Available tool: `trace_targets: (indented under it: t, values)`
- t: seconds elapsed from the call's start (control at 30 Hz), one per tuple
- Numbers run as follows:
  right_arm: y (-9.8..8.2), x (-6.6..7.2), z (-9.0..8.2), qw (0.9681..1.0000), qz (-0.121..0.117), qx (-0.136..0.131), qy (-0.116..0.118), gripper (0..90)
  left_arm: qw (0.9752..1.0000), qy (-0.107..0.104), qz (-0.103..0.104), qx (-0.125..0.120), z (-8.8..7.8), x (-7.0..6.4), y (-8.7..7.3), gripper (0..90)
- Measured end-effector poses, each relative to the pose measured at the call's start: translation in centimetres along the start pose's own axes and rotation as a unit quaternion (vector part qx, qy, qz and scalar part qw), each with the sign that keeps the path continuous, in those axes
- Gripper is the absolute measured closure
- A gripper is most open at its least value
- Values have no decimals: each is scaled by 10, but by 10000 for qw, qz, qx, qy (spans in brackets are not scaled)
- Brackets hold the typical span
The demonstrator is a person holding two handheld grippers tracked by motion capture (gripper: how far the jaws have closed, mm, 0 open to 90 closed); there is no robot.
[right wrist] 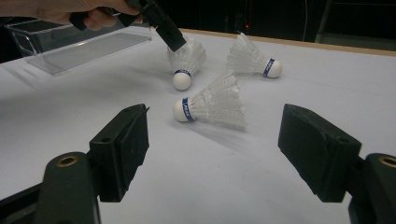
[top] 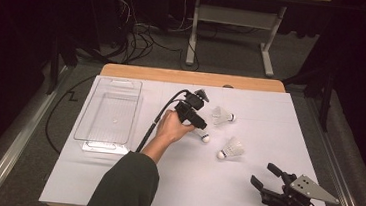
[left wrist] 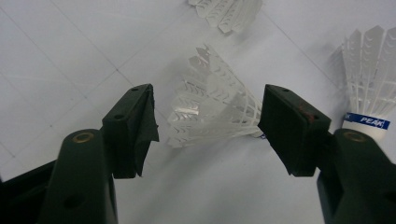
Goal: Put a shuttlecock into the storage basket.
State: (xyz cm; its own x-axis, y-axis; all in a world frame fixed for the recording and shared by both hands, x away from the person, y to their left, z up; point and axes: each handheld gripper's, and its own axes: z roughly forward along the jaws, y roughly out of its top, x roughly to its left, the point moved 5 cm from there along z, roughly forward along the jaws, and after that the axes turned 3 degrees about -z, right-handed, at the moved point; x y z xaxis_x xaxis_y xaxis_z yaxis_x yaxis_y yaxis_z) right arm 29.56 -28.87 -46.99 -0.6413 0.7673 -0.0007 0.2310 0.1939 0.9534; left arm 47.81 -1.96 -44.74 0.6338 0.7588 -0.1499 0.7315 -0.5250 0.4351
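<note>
Three white feather shuttlecocks with blue bands lie on the white table. My left gripper (top: 200,127) points down at the nearest-left shuttlecock (top: 203,135). In the left gripper view its jaws (left wrist: 208,128) stand open on either side of that shuttlecock's feather skirt (left wrist: 210,107), with a gap showing on the left side. A second shuttlecock (top: 223,116) lies just behind it, and a third shuttlecock (top: 232,149) lies to the right. My right gripper (top: 265,174) rests open near the table's front right; in its own view nothing sits between its pads (right wrist: 212,144), and the third shuttlecock (right wrist: 212,102) lies ahead.
A clear plastic tray (top: 110,109) with nothing in it stands at the table's left (right wrist: 70,44). The left gripper's cable (top: 154,120) trails past the tray's right side. Beyond the wooden back edge (top: 193,77) are dark floor, cables and table legs.
</note>
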Motion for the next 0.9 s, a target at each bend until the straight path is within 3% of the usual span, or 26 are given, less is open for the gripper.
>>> trace_targets:
  t: [0.47, 0.9]
  values:
    - [-1, 1, 0, 10000, 1, 27, 39, 255, 9992, -306, 60, 265, 6, -3, -4, 504]
    - [-1, 2, 0, 10000, -22, 37, 45, 256, 9969, -645, 172, 405, 1, -5, -10, 718]
